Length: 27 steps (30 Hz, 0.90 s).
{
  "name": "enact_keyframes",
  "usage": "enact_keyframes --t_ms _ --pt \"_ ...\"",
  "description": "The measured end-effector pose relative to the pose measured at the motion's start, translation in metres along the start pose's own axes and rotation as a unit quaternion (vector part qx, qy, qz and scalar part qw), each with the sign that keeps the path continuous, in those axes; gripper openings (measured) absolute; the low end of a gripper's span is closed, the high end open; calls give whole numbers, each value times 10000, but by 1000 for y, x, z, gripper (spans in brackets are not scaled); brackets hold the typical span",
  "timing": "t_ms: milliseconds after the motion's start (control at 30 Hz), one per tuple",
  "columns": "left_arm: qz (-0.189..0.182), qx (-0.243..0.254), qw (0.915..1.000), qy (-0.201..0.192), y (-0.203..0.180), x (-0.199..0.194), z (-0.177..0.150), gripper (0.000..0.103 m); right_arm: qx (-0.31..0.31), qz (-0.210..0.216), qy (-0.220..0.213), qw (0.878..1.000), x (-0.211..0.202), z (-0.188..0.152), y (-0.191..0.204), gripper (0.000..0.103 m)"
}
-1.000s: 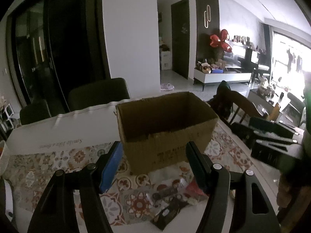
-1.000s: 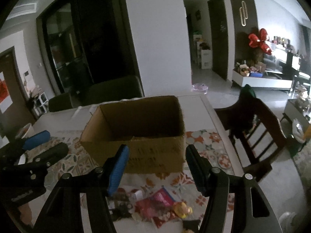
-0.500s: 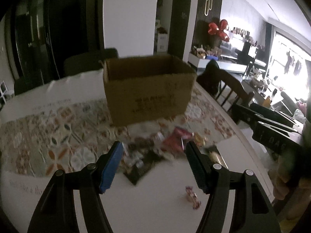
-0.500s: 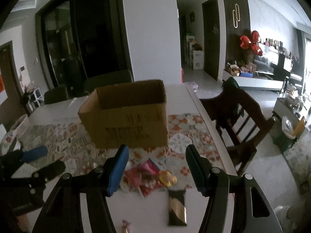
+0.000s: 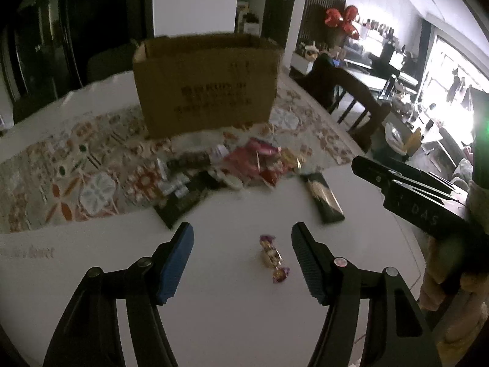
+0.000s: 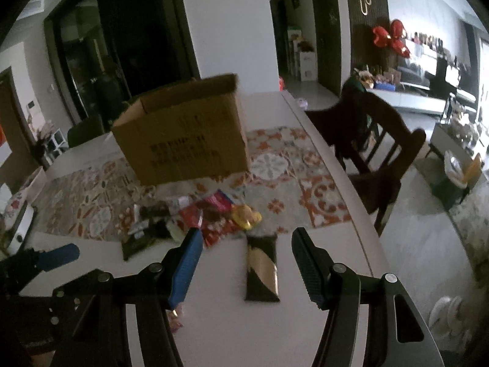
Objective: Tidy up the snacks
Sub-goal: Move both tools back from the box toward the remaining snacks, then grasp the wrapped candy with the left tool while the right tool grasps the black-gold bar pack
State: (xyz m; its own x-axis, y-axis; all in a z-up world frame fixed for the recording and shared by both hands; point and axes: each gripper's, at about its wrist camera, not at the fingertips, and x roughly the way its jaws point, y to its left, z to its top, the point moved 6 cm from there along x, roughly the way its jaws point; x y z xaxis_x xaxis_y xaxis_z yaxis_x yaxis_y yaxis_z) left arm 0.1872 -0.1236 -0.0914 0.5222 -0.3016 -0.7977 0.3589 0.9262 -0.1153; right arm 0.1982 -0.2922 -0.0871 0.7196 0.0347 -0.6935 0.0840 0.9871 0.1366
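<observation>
While both my grippers have come down toward the table since a moment ago, the cardboard box [image 5: 207, 82] now sits farther off. Snack pile [image 5: 220, 165]: just in front of the box, on the patterned cloth [image 5: 76, 168]. Wrapped candy [image 5: 273, 258]: well nearer than the box, between my left gripper [image 5: 241, 260] fingers, untouched; jaws released. Dark bar packet [image 6: 262, 270]: between my right gripper [image 6: 246, 267] fingers, also released. Judgement: picking is about to begin; nothing boxed yet.

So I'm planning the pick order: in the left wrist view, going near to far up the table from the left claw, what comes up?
Left claw → purple-and-gold wrapped candy → black-and-gold packet → mixed snack pile → cardboard box.
</observation>
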Motion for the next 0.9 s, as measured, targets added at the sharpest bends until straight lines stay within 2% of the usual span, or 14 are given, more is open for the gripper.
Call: enact_keyframes --t_ms 167,333,533,900 --pt "-165 -254 9990 339 -8 18 -18 60 -4 51 241 9997 12 -18 -6 62" --pt "-152 -411 9975 547 -13 35 -30 56 -84 102 526 9985 29 -37 -8 61" --pt "-207 -367 9972 613 -26 49 -36 56 -101 109 791 9968 46 -51 -12 61" --pt "-95 -540 9953 801 -24 75 -41 45 -238 -28 1011 9946 72 -58 -10 61"
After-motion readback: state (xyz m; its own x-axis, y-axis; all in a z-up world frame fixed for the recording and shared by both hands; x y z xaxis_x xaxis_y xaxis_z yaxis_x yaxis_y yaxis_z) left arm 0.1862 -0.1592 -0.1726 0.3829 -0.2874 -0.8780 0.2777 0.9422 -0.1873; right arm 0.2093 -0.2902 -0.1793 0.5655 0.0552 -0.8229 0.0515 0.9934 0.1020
